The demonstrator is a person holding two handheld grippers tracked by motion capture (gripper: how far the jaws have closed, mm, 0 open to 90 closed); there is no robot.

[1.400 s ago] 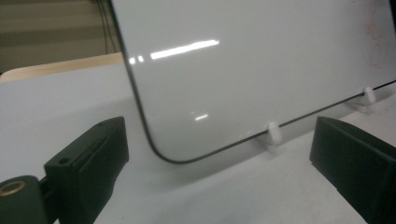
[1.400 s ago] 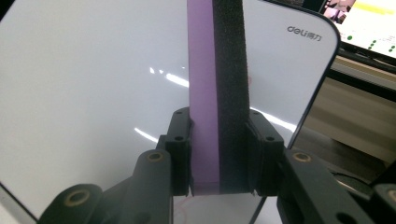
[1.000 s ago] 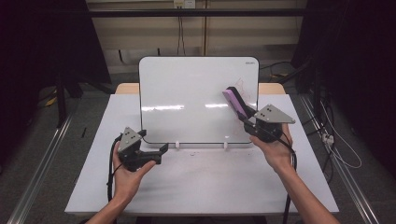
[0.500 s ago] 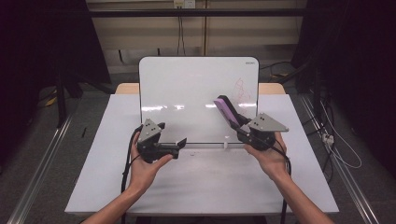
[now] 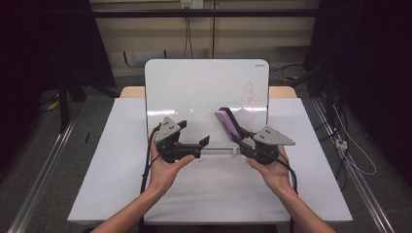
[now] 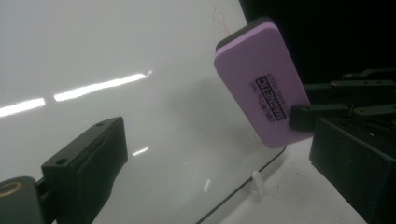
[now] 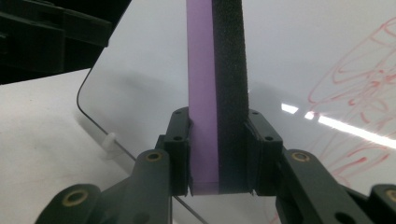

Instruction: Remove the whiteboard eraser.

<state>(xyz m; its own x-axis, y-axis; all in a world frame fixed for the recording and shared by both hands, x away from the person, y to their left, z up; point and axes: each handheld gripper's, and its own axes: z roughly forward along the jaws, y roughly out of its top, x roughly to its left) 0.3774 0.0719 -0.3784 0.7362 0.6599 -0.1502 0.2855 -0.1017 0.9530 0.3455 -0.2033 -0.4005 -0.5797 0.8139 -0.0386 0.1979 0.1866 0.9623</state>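
Taking the whiteboard (image 5: 206, 104) as the landmark: the left gripper (image 5: 201, 144) has come in from the board's lower left corner and now sits in front of its bottom edge, left of centre. Its jaws stand wide apart with nothing between them, pointing across toward the eraser.

Right of it, the purple eraser (image 5: 228, 123) has slid leftward and down across the board's face, away from the red scribble (image 5: 251, 99) on the board's right side, which remains unwiped. The right gripper (image 5: 241, 139), near the board's lower right, has its jaws clamped on the eraser's lower end, purple back on one side, black felt on the other.

Both grippers converging at the board's lower middle suggests a handover of the eraser, or a re-grip, rather than wiping.
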